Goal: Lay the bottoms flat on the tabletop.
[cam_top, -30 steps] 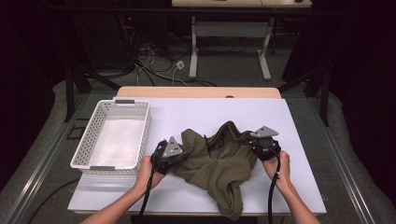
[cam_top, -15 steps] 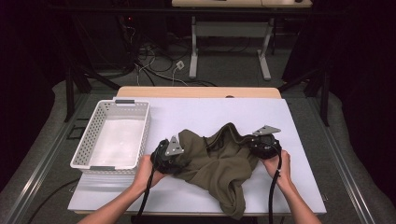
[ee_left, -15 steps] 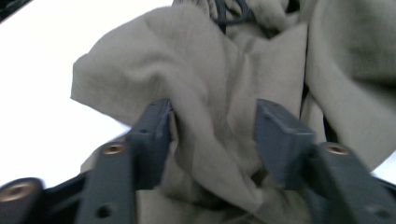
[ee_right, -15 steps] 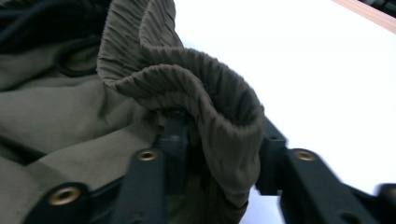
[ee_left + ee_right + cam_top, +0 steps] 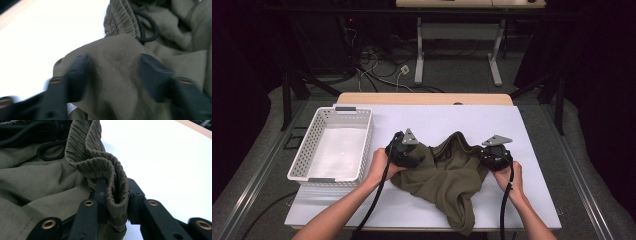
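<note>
1. The white perforated plastic basket (image 5: 332, 150) at the surface's left edge is sitting empty, so packing is still pending.
2. The left tongs (image 5: 113, 72), having just been closing, are straddling loose cloth, not yet pinching.
3. The crumpled olive-green drawstring shorts (image 5: 447, 175) are lying mid-surface, overhanging its near edge.
4. The right tongs (image 5: 115, 195), having just been closing, are clamping the elastic waistband (image 5: 110, 170).
5. Both forearms are reaching in from the near edge.

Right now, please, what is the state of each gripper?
Left gripper: open, jaws just closing a little, astride the olive garment.
Right gripper: closed on the garment's elastic waistband.
</note>
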`<action>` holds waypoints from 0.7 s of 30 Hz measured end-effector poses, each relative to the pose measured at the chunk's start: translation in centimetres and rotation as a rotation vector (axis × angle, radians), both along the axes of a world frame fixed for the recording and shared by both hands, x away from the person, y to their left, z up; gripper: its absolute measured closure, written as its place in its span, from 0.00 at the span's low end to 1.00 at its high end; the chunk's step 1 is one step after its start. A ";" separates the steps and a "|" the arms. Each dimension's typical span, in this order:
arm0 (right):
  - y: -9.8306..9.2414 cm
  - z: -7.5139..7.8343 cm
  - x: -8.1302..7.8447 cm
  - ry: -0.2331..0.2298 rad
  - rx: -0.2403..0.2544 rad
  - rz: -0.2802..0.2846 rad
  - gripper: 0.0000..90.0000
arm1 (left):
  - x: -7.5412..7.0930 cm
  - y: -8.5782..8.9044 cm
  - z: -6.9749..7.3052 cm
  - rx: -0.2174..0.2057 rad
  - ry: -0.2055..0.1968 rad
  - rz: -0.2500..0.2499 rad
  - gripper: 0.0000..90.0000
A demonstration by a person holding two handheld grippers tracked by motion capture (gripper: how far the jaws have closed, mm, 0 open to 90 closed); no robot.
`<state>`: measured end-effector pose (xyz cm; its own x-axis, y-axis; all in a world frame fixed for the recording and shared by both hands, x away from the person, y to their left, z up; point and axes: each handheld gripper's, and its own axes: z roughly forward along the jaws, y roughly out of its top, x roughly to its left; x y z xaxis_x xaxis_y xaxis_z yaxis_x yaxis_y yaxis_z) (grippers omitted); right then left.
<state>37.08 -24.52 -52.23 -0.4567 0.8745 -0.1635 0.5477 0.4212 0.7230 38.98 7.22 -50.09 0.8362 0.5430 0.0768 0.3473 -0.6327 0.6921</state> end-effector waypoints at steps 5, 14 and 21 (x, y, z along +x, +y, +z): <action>0.0 0.1 0.1 -0.018 -0.006 -0.019 0.86 | -1.4 0.6 -0.6 0.002 -0.044 -0.024 0.89; -0.4 0.3 0.4 -0.031 -0.009 -0.065 0.86 | -4.6 2.3 -0.3 0.000 -0.064 -0.045 0.97; -0.9 0.4 0.8 -0.039 -0.011 -0.101 0.87 | -6.9 3.5 -0.7 0.008 -0.040 -0.056 0.98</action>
<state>37.85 -25.39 -51.82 -0.3594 0.9137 -0.1898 0.5590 0.3736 0.7402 32.08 10.72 -50.78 0.8615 0.4946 0.1151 0.2833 -0.6562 0.6994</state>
